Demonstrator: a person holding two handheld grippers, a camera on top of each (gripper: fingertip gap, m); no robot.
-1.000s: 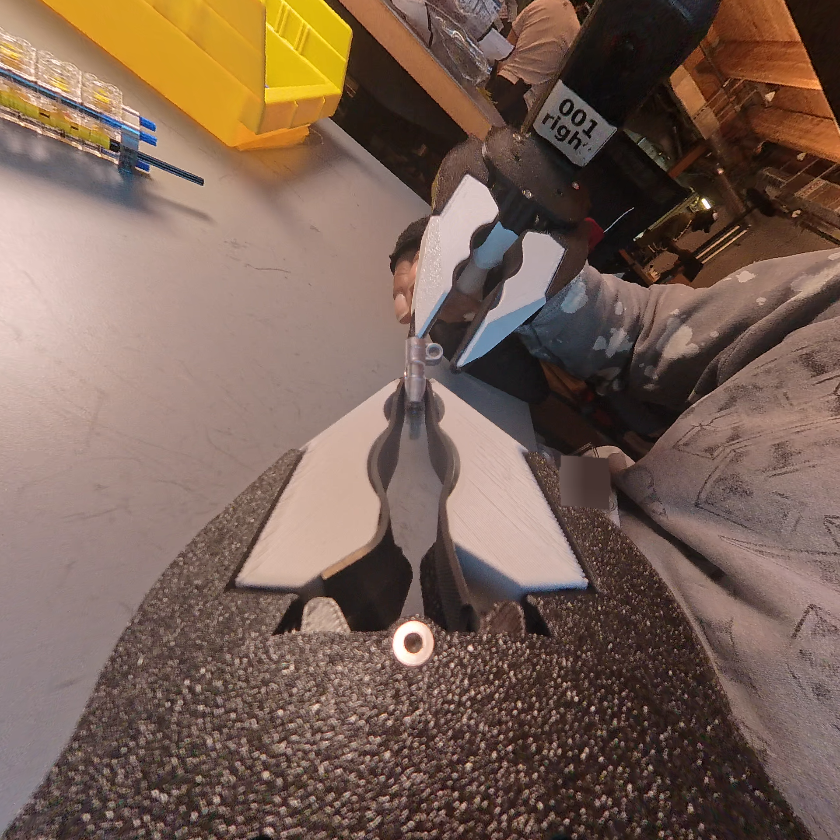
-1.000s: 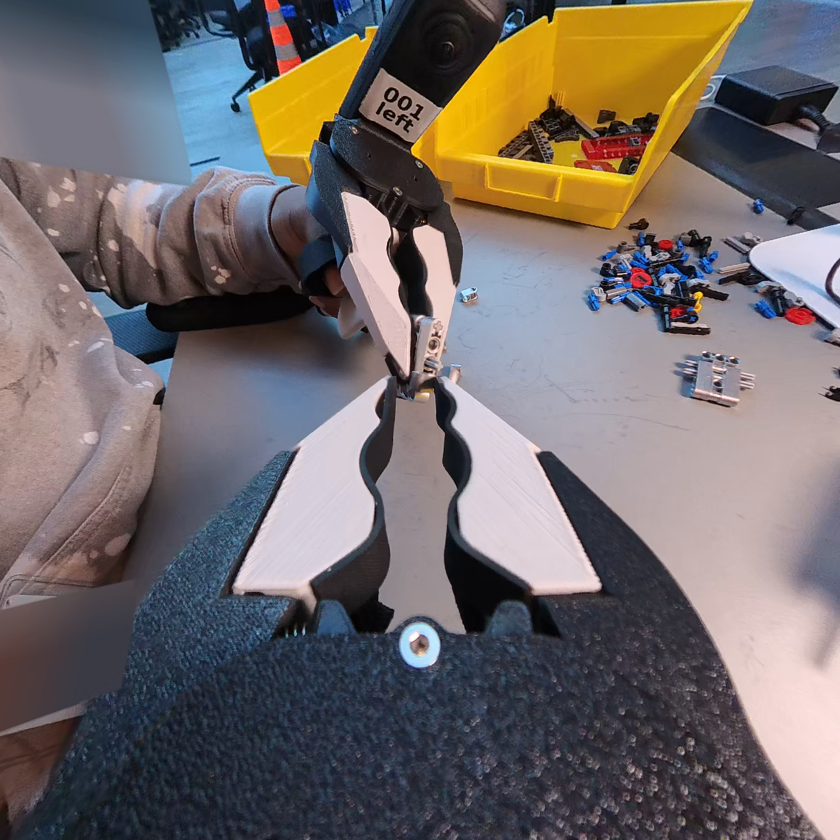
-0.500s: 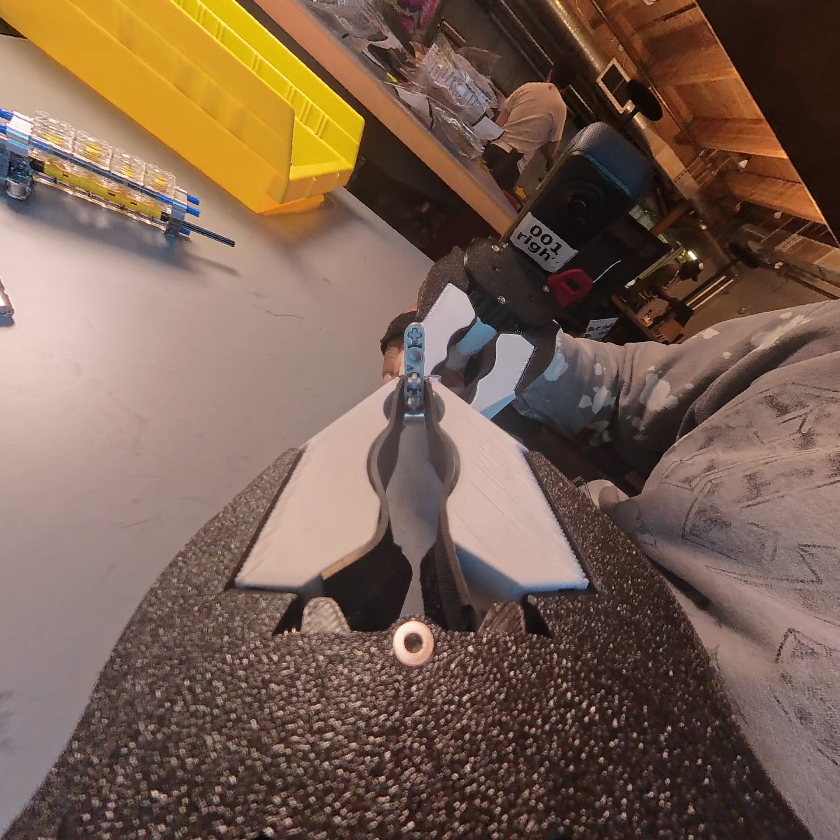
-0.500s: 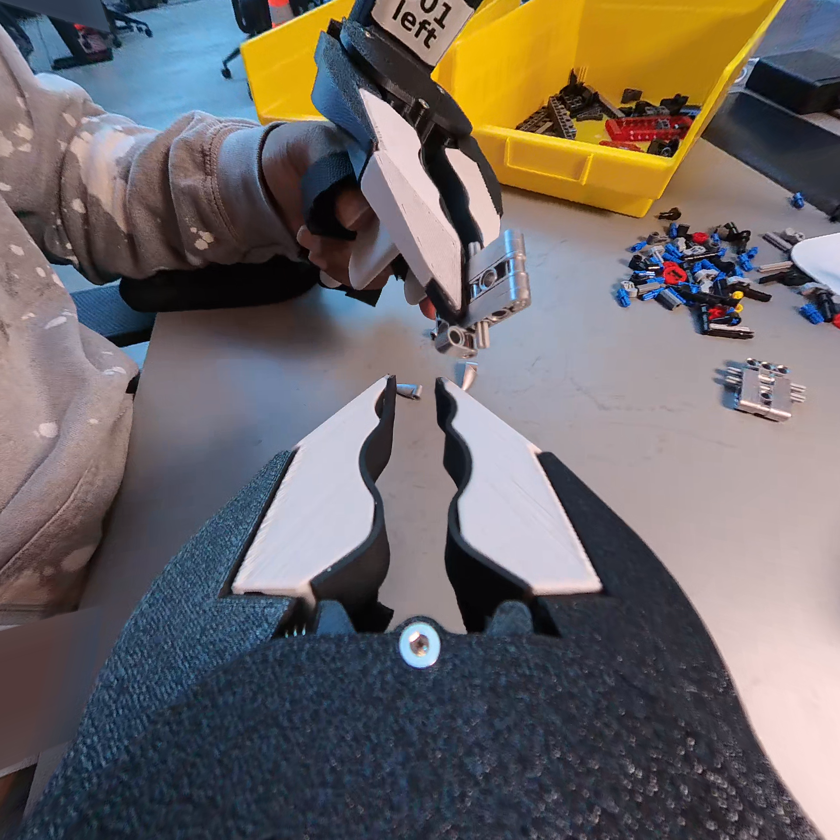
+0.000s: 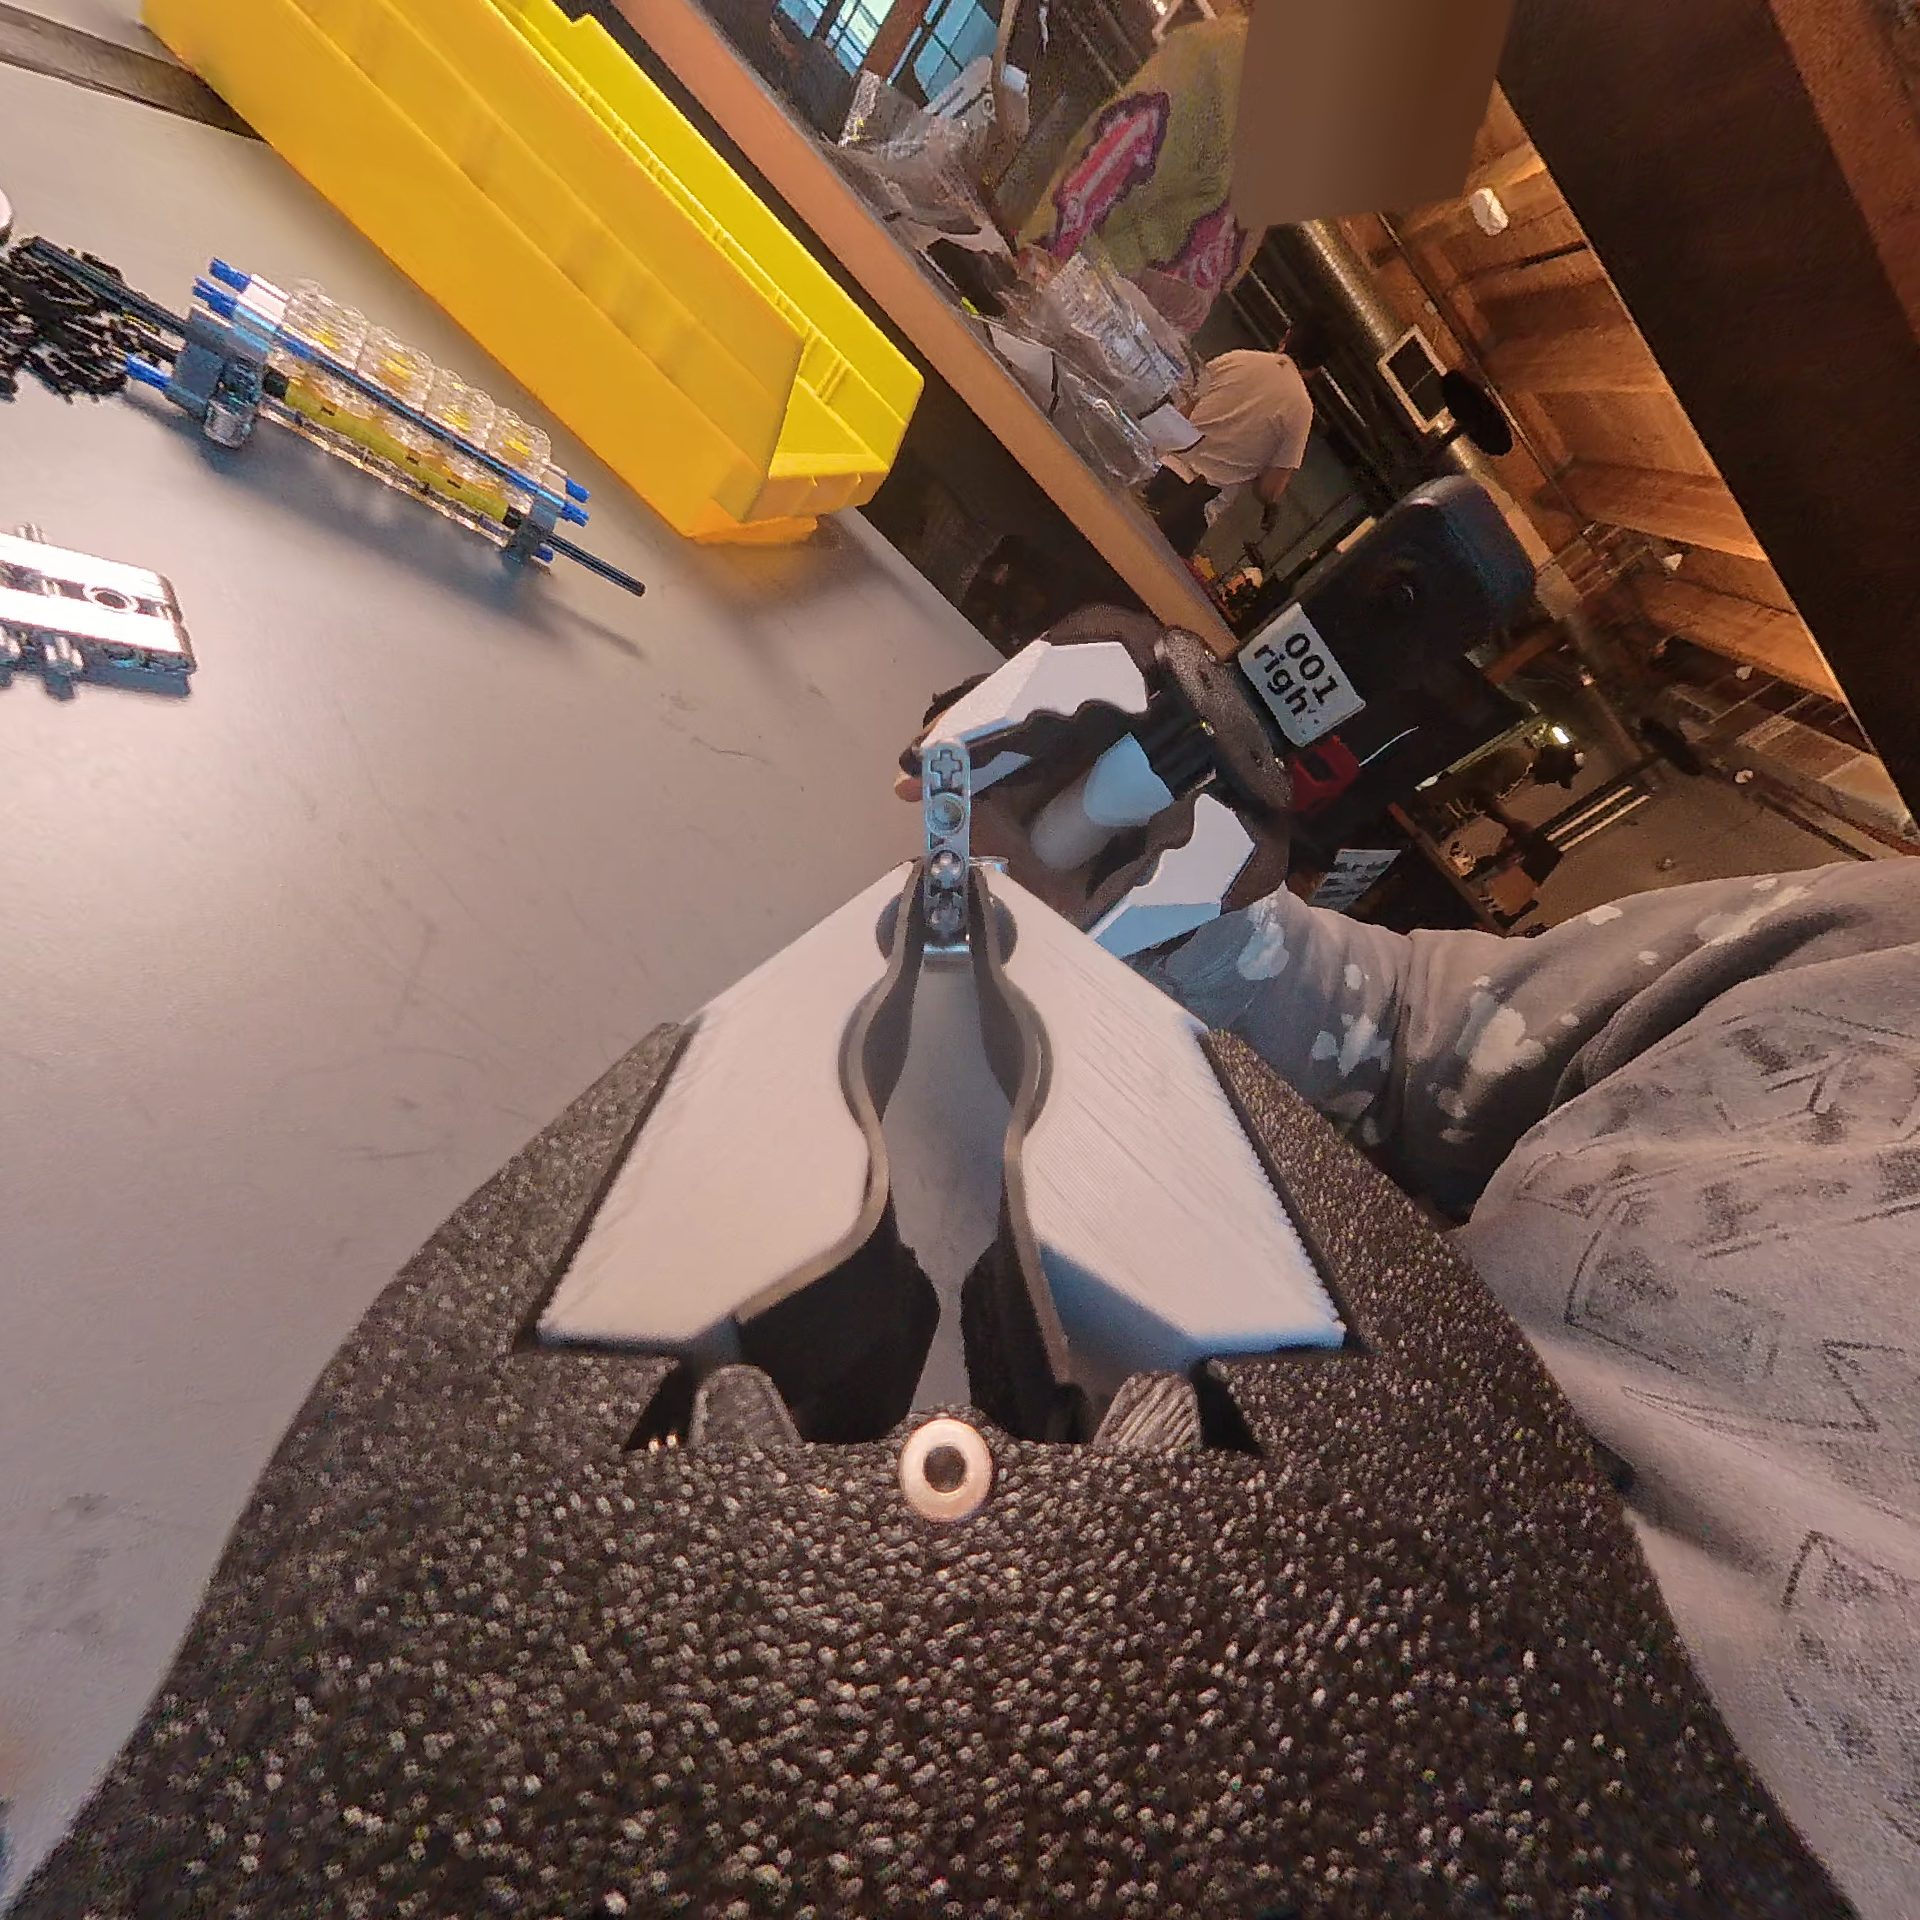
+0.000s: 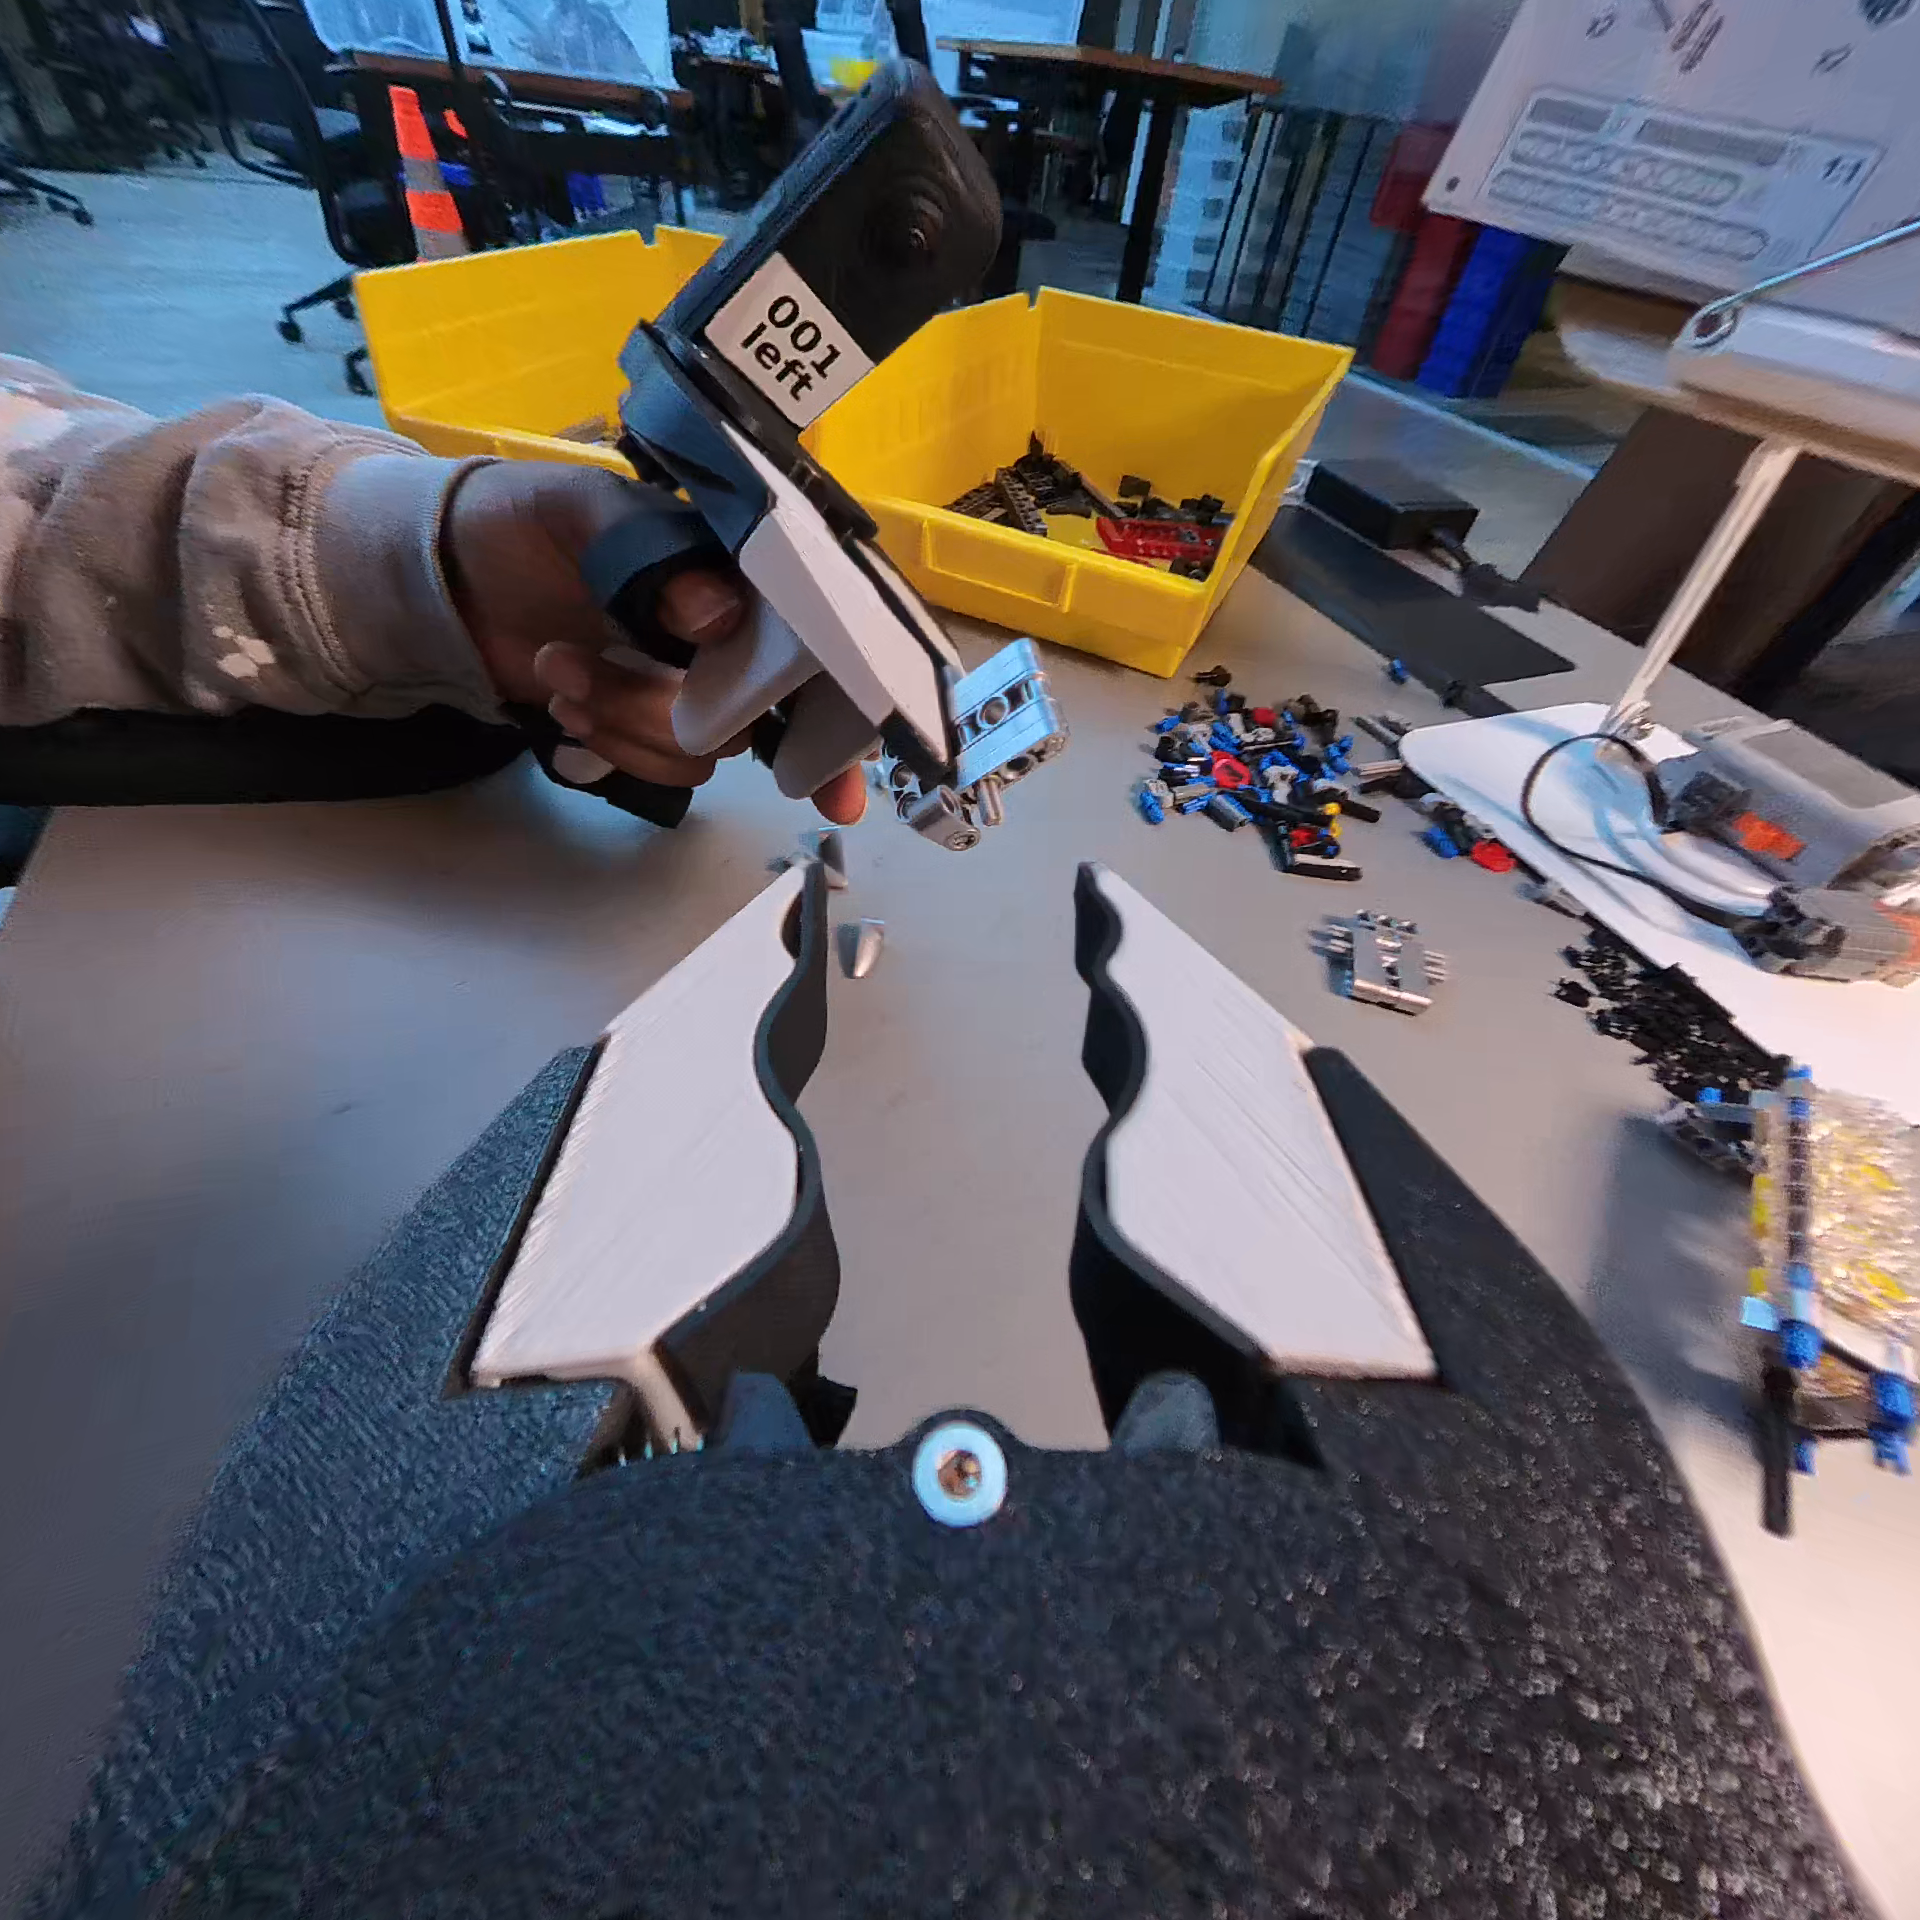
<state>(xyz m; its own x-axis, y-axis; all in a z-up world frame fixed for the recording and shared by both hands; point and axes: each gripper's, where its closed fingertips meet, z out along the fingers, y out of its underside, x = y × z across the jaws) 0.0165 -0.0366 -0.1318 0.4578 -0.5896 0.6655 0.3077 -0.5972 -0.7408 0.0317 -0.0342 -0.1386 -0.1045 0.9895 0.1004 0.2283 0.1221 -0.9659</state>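
My left gripper (image 5: 945, 914) is shut on a small grey beam assembly (image 5: 947, 821) that stands up past its tips. In the right wrist view the left gripper (image 6: 920, 753) holds this grey assembly (image 6: 1003, 727) above the table, with grey pins hanging at its lower end. My right gripper (image 6: 951, 894) is open wide and empty, low over the grey table (image 6: 260, 1039), just below and apart from the assembly. It also shows in the left wrist view (image 5: 1091, 821), beyond the held piece. Two tiny grey pieces (image 6: 857, 945) lie by its left fingertip.
Two yellow bins (image 6: 1091, 468) stand at the back, one holding dark parts. A pile of small blue, black and red parts (image 6: 1257, 779), a grey flat assembly (image 6: 1382, 961), a lamp base (image 6: 1538, 769) with a cabled motor and a clear-and-yellow assembly (image 6: 1818, 1247) lie to the right. Less than 4 cm separates the two grippers' tips.
The right gripper let go at the assembly's end, opened wide and drew back. The left gripper lifted the grey assembly up and away, and two tiny pieces now lie on the table.
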